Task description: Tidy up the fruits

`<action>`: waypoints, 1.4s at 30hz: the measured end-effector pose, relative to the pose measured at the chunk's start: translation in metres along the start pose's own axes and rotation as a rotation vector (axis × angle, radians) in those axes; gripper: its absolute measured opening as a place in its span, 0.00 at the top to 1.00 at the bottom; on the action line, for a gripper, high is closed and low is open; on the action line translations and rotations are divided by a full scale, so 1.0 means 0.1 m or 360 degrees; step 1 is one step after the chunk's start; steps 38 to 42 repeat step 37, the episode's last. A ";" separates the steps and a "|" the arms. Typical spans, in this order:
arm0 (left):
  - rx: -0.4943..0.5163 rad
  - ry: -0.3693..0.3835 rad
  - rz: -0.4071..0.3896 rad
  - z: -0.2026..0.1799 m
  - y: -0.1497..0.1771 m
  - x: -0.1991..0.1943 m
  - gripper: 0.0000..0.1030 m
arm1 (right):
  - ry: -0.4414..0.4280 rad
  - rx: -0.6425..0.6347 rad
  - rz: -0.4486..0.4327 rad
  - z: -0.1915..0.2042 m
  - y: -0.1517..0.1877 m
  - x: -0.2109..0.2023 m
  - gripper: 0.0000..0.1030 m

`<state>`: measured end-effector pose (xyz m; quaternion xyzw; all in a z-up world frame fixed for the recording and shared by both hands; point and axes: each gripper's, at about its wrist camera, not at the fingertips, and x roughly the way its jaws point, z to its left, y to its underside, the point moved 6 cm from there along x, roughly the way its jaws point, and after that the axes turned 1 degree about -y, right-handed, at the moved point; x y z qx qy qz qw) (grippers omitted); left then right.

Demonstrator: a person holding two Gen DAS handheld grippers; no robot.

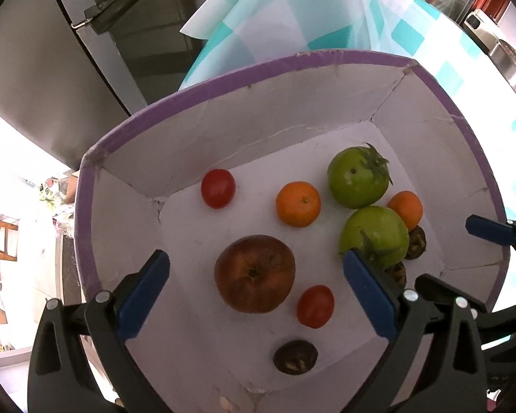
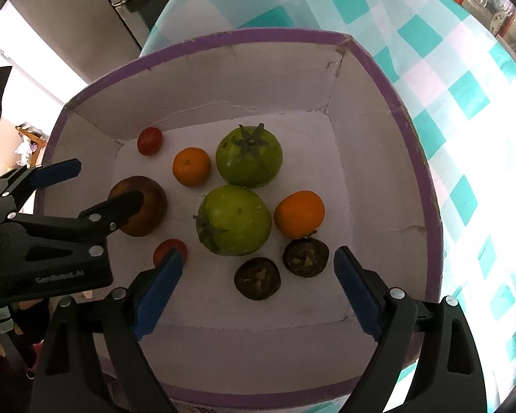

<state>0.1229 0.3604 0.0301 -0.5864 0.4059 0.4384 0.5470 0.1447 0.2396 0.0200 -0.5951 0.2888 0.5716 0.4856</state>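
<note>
A white box with a purple rim (image 2: 388,79) holds the fruit. In the left wrist view my left gripper (image 1: 257,257) stands open over a brownish-red apple (image 1: 254,273), its pads well clear of the apple's sides. Around the apple lie two small red tomatoes (image 1: 218,188), two oranges (image 1: 298,204), two green tomatoes (image 1: 357,177) and a dark fruit (image 1: 295,357). My right gripper (image 2: 258,256) is open above two dark fruits (image 2: 256,278), just in front of a green tomato (image 2: 234,220). Nothing is held.
The box sits on a table with a teal and white checked cloth (image 2: 464,103). A steel fridge (image 1: 51,69) stands beyond the table's far edge. The two grippers hang close together over the box, the left gripper (image 2: 106,182) at the box's left side.
</note>
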 end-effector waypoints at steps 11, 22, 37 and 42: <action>0.0016 0.0024 0.0020 0.00 0.00 0.02 0.02 | 0.0003 0.0011 -0.0016 0.00 0.00 -0.04 0.15; -0.0012 -0.0006 0.0041 0.04 0.01 0.03 0.02 | 0.0009 0.0000 -0.0021 0.01 0.00 -0.08 0.15; -0.0111 -0.0265 -0.0079 0.07 0.22 -0.34 0.02 | -0.0082 -0.0093 -0.0235 0.03 0.15 -0.49 0.15; -0.0111 -0.0265 -0.0079 0.07 0.22 -0.34 0.02 | -0.0082 -0.0093 -0.0235 0.03 0.15 -0.49 0.15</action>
